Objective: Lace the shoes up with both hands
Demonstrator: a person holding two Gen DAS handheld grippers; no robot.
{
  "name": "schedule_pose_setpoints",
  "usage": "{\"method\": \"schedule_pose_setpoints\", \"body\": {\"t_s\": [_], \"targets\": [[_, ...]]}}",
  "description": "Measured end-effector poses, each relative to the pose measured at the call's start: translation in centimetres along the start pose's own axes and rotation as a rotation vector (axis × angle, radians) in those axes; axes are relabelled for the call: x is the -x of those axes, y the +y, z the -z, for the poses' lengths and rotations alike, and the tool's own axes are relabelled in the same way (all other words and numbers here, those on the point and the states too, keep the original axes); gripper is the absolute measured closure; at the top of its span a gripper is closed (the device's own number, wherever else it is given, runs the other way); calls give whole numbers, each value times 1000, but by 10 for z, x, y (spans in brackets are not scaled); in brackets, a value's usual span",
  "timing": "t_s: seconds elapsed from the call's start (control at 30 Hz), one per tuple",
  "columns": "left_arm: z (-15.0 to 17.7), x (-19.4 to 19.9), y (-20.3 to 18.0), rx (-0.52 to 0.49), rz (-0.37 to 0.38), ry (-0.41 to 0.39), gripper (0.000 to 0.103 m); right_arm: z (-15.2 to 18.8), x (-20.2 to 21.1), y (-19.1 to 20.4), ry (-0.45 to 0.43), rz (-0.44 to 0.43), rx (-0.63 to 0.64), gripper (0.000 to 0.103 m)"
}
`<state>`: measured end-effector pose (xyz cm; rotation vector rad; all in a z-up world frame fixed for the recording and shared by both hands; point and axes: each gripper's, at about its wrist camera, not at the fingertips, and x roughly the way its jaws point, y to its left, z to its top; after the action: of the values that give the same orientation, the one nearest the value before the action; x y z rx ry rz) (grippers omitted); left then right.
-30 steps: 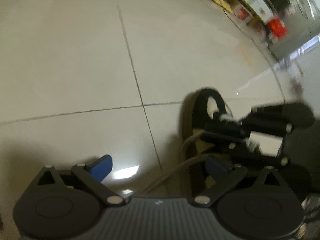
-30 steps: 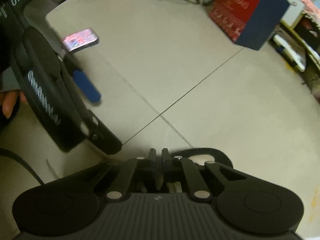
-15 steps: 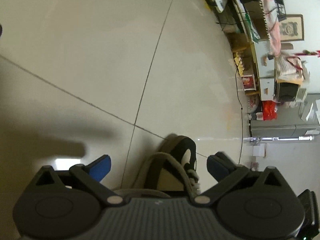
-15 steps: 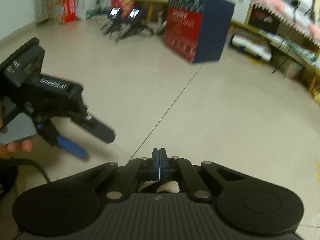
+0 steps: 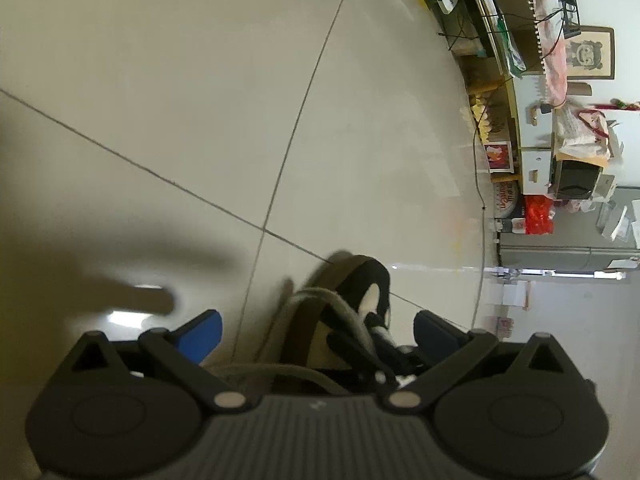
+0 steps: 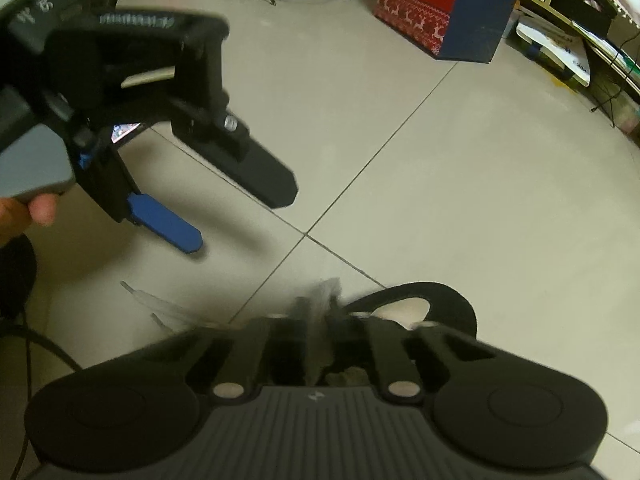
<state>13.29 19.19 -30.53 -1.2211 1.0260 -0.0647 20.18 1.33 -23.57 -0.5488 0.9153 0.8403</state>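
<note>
1. The shoe, black with a pale lining, lies on the tiled floor, and every place below is given from it.
2. The left gripper hovers just above the shoe's near end with its jaws wide apart; one blue-padded finger stands to one side of the shoe and the other finger to the opposite side, with nothing pressed between them. My reading is that it is held open and ready to take a strand.
3. A grey lace loops up over the shoe's opening and trails back toward the left gripper's body (I cannot tell where its end lies).
4. The right gripper sits low over the shoe's collar, jaws drawn together. A blurred grey tuft rises at its tips and looks like lace pinched there, though the blur keeps me from being sure; probably it is pulling the strand taut.
5. The left wrist view alone shows the lace loop, the shoe's length and the cluttered shelves far beyond its toe.
6. The right wrist view alone shows the left gripper from outside, well up and to the side of the shoe, the person's fingertip on its handle, and a red Christmas box far off.
</note>
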Motion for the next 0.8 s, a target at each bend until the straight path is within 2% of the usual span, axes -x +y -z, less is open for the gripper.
{"method": "schedule_pose_setpoints", "body": {"t_s": [0.1,0.17,0.37,0.43,0.57,0.6,0.67,0.7,0.73,0.8], "targets": [[0,-4,7,89,79,28,1,1,8,-6,-44,-42,-76,98],[1,-7,10,149,133,47,1,1,17,-11,-84,-105,-134,98],[3,-11,8,236,260,63,8,5,38,-22,-172,-272,-252,98],[3,-15,7,263,277,89,15,8,46,-23,-205,-335,-284,98],[6,-20,3,275,271,119,17,5,60,-17,-251,-399,-285,98],[6,-19,2,269,267,114,21,4,62,-17,-257,-408,-278,98],[6,-17,-1,255,258,101,35,1,62,-16,-251,-415,-260,98],[5,-15,-3,244,248,85,50,1,61,-16,-247,-417,-256,98],[3,-13,-5,232,236,70,58,2,60,-15,-242,-421,-253,98],[-2,-8,-8,202,224,45,61,3,59,-14,-232,-429,-245,98]]}}
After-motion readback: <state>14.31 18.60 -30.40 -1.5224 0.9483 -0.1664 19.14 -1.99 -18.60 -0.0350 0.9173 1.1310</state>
